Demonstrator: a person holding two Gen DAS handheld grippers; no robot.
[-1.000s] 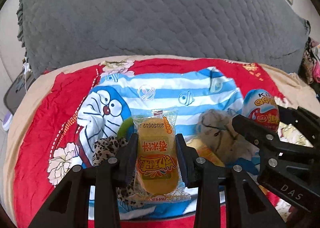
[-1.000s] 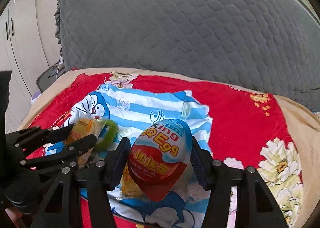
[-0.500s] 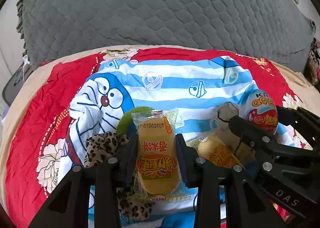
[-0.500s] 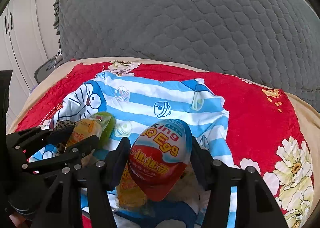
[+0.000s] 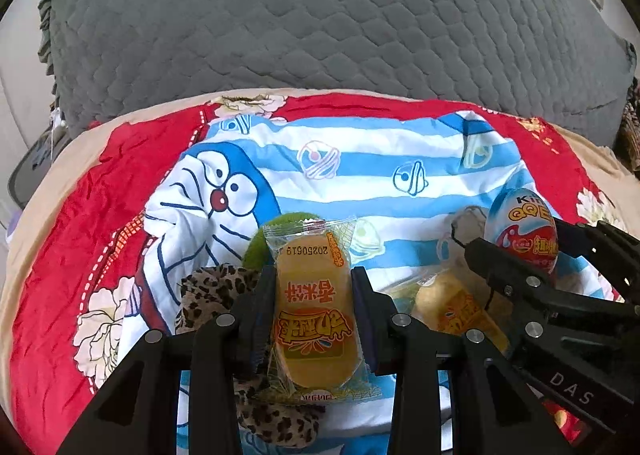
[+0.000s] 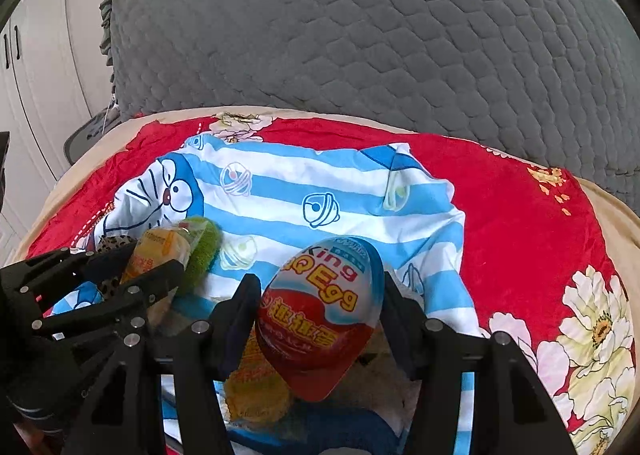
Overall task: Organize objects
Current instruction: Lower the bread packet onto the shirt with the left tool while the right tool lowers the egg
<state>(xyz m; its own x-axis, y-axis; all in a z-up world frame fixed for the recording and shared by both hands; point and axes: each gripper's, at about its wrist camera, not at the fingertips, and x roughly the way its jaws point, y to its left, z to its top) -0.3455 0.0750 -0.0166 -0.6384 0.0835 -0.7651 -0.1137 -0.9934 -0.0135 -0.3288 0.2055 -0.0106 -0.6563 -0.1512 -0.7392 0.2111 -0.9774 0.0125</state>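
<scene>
Two hand-held grippers were in view, each pinching one snack. The left hand-held gripper (image 5: 314, 305) was clamped on a yellow cake packet (image 5: 316, 319), a clear wrapper with orange lettering and a printed date, held upright between its pads above the striped cloth (image 5: 360, 171). The right hand-held gripper (image 6: 316, 307) gripped a toy egg (image 6: 320, 311), an egg-shaped pack, white and blue at its top, red at its pointed lower end, with yellow lettering. On the blue-and-white cartoon cloth, spread over a red floral bedspread (image 6: 512, 223), lay a second yellow cake packet (image 5: 456, 311), one green scouring pad (image 6: 202, 251), one leopard-print fabric piece (image 5: 216, 291) and a pale crumpled item that I could not identify. A grey quilted cushion (image 5: 320, 23) stood behind.
</scene>
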